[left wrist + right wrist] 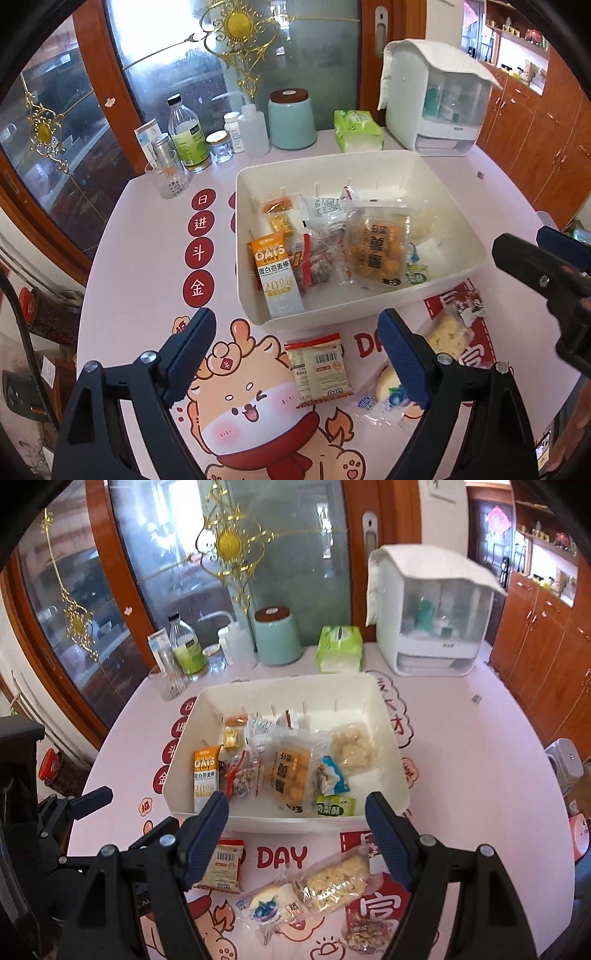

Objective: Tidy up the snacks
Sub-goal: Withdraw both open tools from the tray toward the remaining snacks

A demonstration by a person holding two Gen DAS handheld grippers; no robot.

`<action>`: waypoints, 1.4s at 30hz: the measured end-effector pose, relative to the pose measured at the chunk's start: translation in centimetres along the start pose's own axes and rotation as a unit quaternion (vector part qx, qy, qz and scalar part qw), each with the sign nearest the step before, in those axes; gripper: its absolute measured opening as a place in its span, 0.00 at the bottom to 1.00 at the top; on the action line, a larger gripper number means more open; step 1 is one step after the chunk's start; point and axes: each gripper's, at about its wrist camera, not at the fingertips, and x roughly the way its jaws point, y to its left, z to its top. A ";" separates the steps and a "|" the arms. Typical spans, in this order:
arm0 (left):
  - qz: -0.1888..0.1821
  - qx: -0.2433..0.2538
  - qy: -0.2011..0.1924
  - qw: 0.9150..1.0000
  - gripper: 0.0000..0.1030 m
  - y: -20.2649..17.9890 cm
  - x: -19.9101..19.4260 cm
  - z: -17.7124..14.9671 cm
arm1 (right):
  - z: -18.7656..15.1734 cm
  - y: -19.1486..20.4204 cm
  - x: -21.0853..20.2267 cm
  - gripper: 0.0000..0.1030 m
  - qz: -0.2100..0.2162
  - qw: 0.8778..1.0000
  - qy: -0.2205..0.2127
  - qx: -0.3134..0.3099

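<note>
A white plastic bin (388, 716) sits on the pink cartoon-printed tablecloth (461, 775) and already holds a mixed layer of snacks: an orange-and-white OATS bar (205, 775) lies against its left wall, a clear pack of golden fried puffs (286, 771) fills the middle, a pale rice-cracker pack (349, 749) lies at the right, and a green pineapple-cake packet (334, 805) rests against the near wall.

Four snacks lie on the cloth in front of the bin — a small white packet with a barcode (319, 367), a blueberry cake in clear wrap (267, 908), a long puffed-grain bar (334, 880) touching the cake's wrapper, and a clear pack of mixed nuts (365, 936) nearest the camera.

The left gripper (297, 362) hovers above the barcode packet with its jaws spread wide and nothing between the pads. The right gripper (297, 843) hangs over the bin's near rim, jaws equally apart and empty.

Behind the bin stand a mint-green canister (291, 120), a green tissue pack (356, 131), a white countertop cabinet (436, 99), several bottles and a glass tumbler (170, 179).
</note>
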 end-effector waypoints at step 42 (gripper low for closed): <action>-0.022 0.037 0.011 0.999 0.86 -0.4 -0.9 -9.8 | -11.8 -3.9 -4.3 0.75 -0.052 0.998 0.035 0.027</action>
